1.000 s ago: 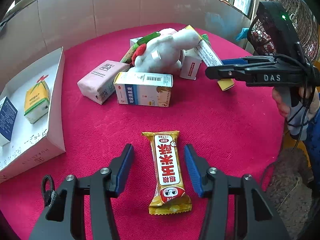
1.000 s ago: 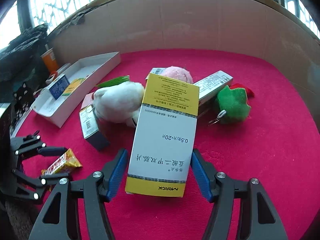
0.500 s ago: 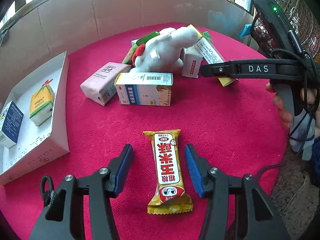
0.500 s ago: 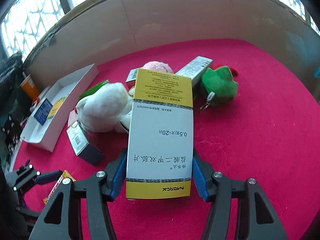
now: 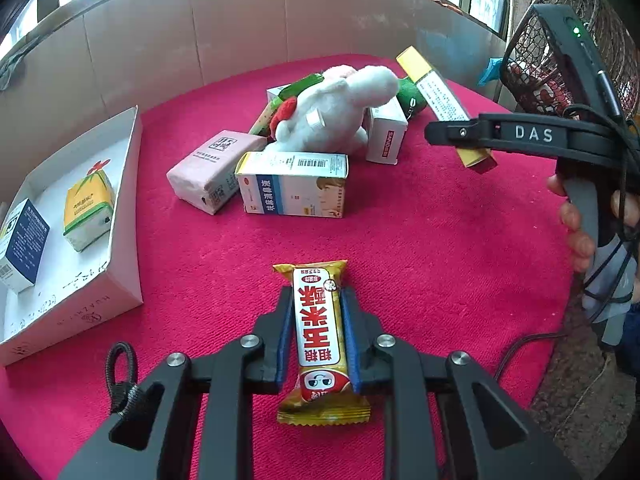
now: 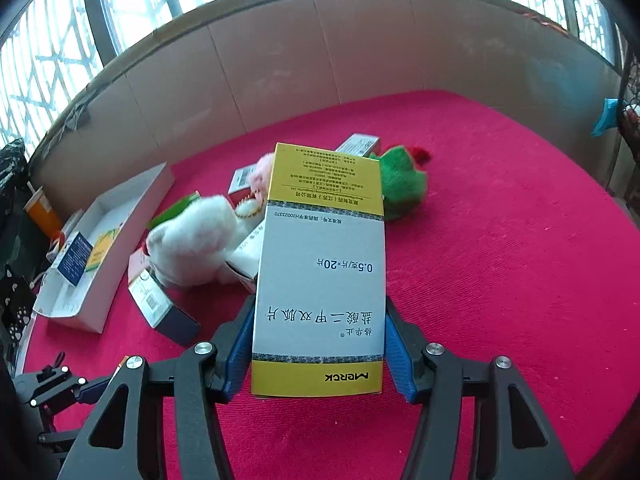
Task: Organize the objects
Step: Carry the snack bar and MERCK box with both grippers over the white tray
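Note:
My left gripper [image 5: 316,320] is shut on a yellow snack bar [image 5: 318,332] with a red and white label, low over the red cloth. My right gripper [image 6: 320,336] is shut on a white and yellow medicine box [image 6: 322,276] and holds it above the cloth; the box also shows in the left wrist view [image 5: 440,100], held by the right gripper's black body at the right. A white open tray [image 5: 124,216] at the left holds a yellow-green box [image 5: 88,208] and a dark blue box [image 5: 24,244].
A pile sits mid-table: a white plush toy [image 5: 332,116], a pink pack [image 5: 212,168], a blue and white box [image 5: 294,184], a small white box [image 5: 384,132], a green plush [image 6: 400,184]. A wire basket [image 5: 560,56] stands at the right edge. A cardboard wall rings the back.
My left gripper has closed on the snack bar, which lay between its open fingers before. My right gripper has lifted the medicine box higher above the cloth.

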`<state>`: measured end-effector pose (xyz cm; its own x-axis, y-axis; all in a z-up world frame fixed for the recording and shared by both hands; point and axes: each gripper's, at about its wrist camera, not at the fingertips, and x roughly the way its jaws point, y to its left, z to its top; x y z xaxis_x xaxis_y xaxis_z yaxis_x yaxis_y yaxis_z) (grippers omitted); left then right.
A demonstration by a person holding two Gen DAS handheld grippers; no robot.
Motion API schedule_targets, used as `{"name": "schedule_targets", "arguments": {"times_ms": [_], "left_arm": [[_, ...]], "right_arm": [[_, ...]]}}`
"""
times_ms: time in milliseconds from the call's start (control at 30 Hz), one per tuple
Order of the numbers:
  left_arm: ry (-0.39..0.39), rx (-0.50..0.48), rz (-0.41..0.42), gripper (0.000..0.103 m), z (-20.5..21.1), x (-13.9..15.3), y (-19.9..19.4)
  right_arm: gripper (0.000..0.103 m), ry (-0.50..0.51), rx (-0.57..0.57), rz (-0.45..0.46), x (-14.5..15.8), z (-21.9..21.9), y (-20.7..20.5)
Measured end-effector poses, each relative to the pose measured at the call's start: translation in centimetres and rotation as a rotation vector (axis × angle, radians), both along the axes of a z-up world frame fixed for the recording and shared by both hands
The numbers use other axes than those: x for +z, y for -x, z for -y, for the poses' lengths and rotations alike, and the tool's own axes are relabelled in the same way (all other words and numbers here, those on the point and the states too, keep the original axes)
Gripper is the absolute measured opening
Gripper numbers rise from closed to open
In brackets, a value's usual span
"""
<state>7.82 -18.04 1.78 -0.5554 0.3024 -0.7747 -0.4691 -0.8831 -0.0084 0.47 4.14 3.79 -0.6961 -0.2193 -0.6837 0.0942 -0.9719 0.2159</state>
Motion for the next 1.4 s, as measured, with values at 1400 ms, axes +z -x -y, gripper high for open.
{"name": "schedule_targets", "arguments": {"times_ms": [1400], "left_arm": [[-0.070,0.089,-0.242,0.021,3.5,4.2,-2.0]], "right_arm": [[0.062,0.028,0.059,-0.059,4.8,5.2,-1.9]]}}
